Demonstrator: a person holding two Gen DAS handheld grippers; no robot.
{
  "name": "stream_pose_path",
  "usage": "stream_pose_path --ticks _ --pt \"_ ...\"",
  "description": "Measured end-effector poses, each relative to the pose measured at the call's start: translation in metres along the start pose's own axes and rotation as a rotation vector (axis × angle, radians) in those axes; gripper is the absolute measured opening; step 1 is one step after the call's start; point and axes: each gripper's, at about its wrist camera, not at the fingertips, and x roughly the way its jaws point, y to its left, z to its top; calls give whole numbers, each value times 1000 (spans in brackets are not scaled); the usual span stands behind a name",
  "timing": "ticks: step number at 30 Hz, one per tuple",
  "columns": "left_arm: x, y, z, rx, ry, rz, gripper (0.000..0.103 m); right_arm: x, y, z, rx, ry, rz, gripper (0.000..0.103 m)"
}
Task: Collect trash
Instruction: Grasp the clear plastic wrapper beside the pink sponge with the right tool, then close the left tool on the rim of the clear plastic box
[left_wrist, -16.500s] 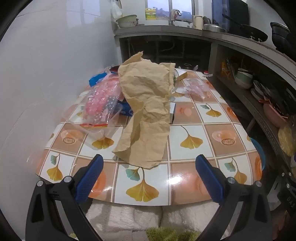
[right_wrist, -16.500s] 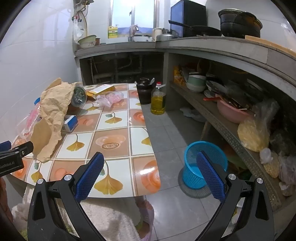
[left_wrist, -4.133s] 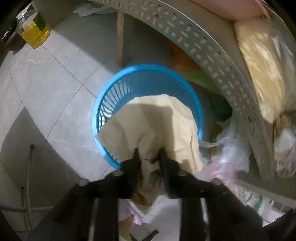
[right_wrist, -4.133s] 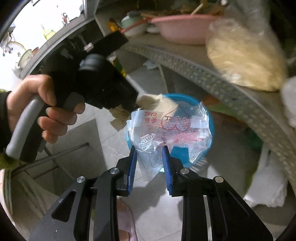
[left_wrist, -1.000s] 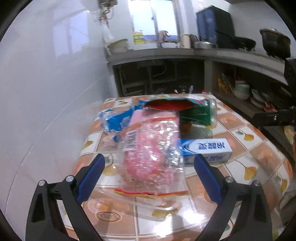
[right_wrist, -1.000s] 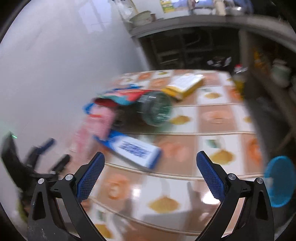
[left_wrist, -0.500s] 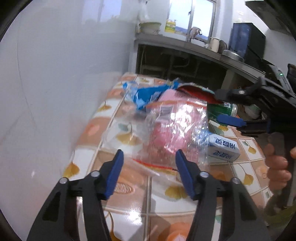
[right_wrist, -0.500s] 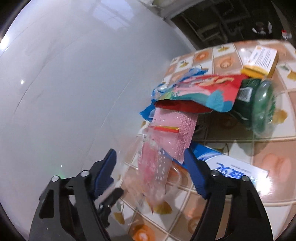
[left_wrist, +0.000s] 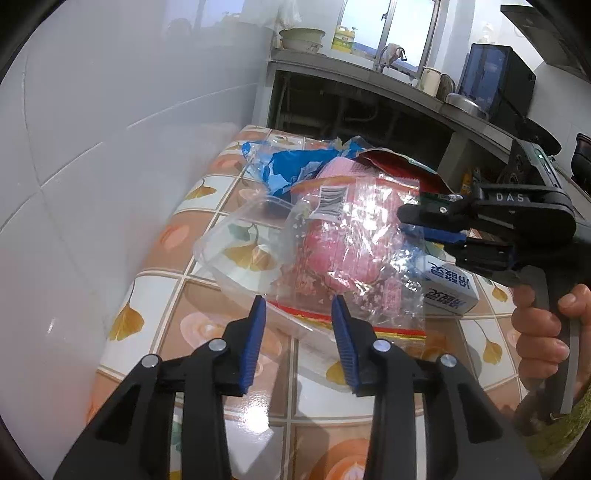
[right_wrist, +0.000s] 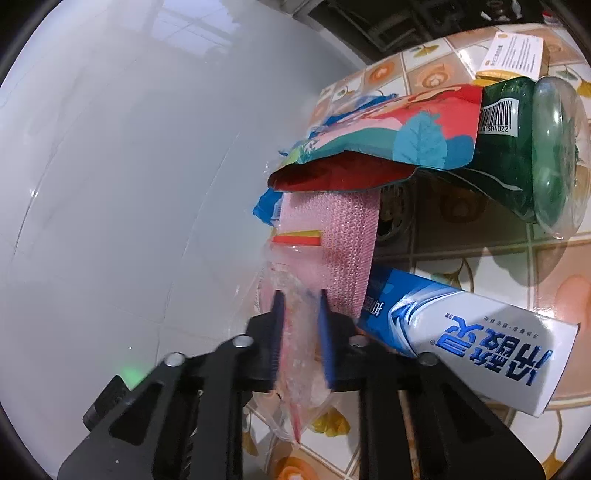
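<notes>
A clear plastic bag (left_wrist: 351, 251) with pink contents lies on the tiled table (left_wrist: 207, 328). My left gripper (left_wrist: 298, 302) hovers at the bag's near edge with its jaws closing. The red-and-yellow strip of that edge sits between the tips, and the pads stand apart from it. My right gripper (right_wrist: 300, 328) is closing on the same bag (right_wrist: 295, 362), and crumpled plastic is pinched between its blue pads. In the left wrist view the right gripper (left_wrist: 410, 223) comes in from the right, held by a hand (left_wrist: 543, 332).
A blue-and-white box (right_wrist: 461, 339) lies just right of the bag. Behind it are a pink mesh sheet (right_wrist: 343, 243), a red pouch (right_wrist: 388, 140), a green bottle (right_wrist: 535, 155), a blue wrapper (left_wrist: 291, 162) and a yellow-white box (right_wrist: 513, 51). A white tiled wall (left_wrist: 92, 166) borders the table's left.
Both pairs of jaws have narrowed from wide open. The right gripper swung in to the bag and closed on its side. The left gripper moved up to the bag's near edge.
</notes>
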Motion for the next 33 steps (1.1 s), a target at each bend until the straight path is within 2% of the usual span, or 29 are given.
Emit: stream_pose_path --ticks 5,10,16,20,26,27,29,33 --pt "-1 2 3 -10 3 8 35 -11 -2 0 23 -23 59 1" --pt "0 0 4 -6 23 16 35 -23 -4 0 35 -45 96 0" --pt "9 -1 4 -26 83 30 35 -50 0 -2 10 -87 99 0" --pt "16 6 4 -97 127 11 35 -70 0 -7 7 -116 99 0" --pt "22 9 9 -132 151 31 35 -90 -12 -8 25 -146 108 0" --pt "22 9 9 -135 151 33 34 -93 -12 -9 29 -149 113 0" --pt "22 9 9 -141 154 42 24 -104 -12 -14 38 -152 129 0" --pt "20 13 9 -162 157 56 19 -110 -19 -15 60 -155 157 0"
